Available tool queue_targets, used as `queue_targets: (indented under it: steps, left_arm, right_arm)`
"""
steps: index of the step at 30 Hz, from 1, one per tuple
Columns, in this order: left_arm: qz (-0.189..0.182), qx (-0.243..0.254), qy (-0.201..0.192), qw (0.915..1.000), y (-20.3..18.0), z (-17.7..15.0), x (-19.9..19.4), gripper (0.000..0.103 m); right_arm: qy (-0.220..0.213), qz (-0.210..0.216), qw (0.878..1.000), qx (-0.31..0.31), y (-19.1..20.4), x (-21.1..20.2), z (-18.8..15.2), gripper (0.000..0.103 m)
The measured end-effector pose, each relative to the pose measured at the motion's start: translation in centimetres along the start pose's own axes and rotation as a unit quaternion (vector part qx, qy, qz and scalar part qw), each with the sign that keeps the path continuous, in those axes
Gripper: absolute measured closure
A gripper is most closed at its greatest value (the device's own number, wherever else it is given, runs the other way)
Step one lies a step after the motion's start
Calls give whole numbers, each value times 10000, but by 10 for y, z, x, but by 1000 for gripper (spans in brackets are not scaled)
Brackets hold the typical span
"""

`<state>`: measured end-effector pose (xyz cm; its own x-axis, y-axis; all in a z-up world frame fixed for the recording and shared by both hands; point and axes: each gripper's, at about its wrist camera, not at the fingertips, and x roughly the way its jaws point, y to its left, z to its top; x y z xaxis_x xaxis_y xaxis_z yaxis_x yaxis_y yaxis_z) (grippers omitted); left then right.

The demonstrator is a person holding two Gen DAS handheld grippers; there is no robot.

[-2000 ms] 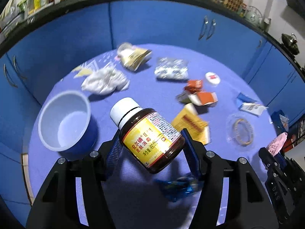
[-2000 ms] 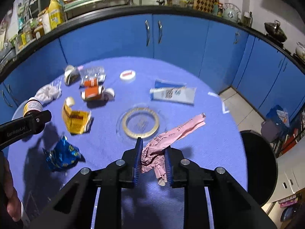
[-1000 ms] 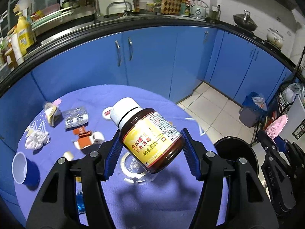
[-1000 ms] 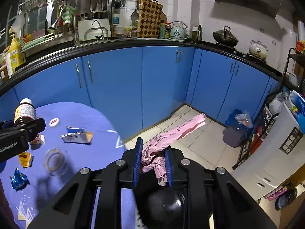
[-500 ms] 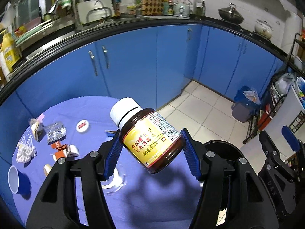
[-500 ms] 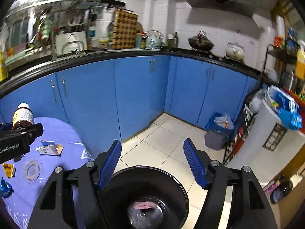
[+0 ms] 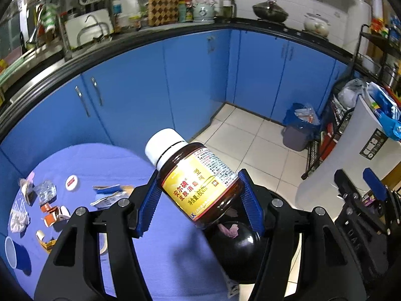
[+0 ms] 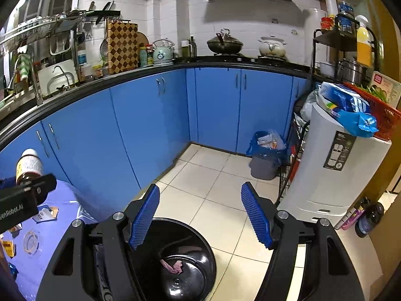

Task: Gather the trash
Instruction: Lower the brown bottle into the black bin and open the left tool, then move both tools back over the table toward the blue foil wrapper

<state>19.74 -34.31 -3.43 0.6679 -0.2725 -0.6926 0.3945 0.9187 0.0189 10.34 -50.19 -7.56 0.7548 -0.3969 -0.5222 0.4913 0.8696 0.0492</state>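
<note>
My left gripper (image 7: 200,200) is shut on a brown medicine bottle (image 7: 198,183) with a white cap and yellow label, held tilted above the table's edge and the black bin (image 7: 240,248). The bottle also shows at far left in the right wrist view (image 8: 28,166). My right gripper (image 8: 200,215) is open and empty above the black bin (image 8: 190,271). A crumpled pink paper (image 8: 173,266) lies at the bin's bottom; it also shows in the left wrist view (image 7: 229,229).
The purple round table (image 7: 82,160) holds several scraps: a white cap (image 7: 72,183), torn packets (image 7: 110,194), orange boxes (image 7: 52,213), tissue (image 7: 17,222), a blue cup (image 7: 17,253). Blue cabinets (image 8: 150,125) stand behind; a white appliance (image 8: 335,165) and small grey bin (image 8: 265,158) at right.
My right gripper opened and the pink paper dropped into the black bin. Both grippers swung from the table toward the bin; the left one now holds the bottle closer over it.
</note>
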Motion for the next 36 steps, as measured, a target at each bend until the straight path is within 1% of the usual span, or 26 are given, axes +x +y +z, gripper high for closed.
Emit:
queue_targets:
  steps: [1,2,3,5,7,9,13,16,20,25,26,31,36]
  left_arm:
    - [-2,58,-78,10000,-5,2,-3,30]
    - [0,82,-135,9999,-8,3,-4,22]
    - [18,119,-238,9996,-13,4,-8,17]
    - [7,217,-382,9990,-22,7,-13,14]
    - [43,310,-463,9984,-30,9,-17,9]
    - [41,339,-487,9982,-33,8,-18,6]
    - [162,390,-447,9981,-33,3,-20,6]
    - [237,288,-343,9987,-23,-3,-20,6]
    - [410,95,-249,9988,1,-13,-24,6]
    - [722,-274,-126,9969,46,-31,-35,6]
    - [819,-361,-112,9959,58,-36,-39,6]
    - [1064,-755,-34,9915,104,-57,-55,6]
    - [1363,-972,43,9859,143,-89,-70,6]
  right_arm:
    - [3,-28,10000,-6,-3,-1,-1,37]
    - [-1,-43,10000,-5,-5,-2,-2,37]
    - [-10,-59,10000,8,-8,-3,-2,37]
    - [-13,-81,10000,36,-12,-4,-3,37]
    - [6,-85,9999,78,-17,-5,-3,37]
    - [36,-77,9999,100,-19,-5,-4,37]
    - [77,-3,9999,81,-16,-7,-6,37]
    - [112,125,9999,23,-6,-10,-9,37]
    - [156,347,9991,-174,16,-18,-14,37]
    - [169,627,9967,-484,49,-31,-20,37]
    - [183,698,9960,-525,55,-33,-21,37]
    - [240,1072,9910,-770,92,-47,-27,37]
    - [405,1560,9821,-979,129,-57,-37,37]
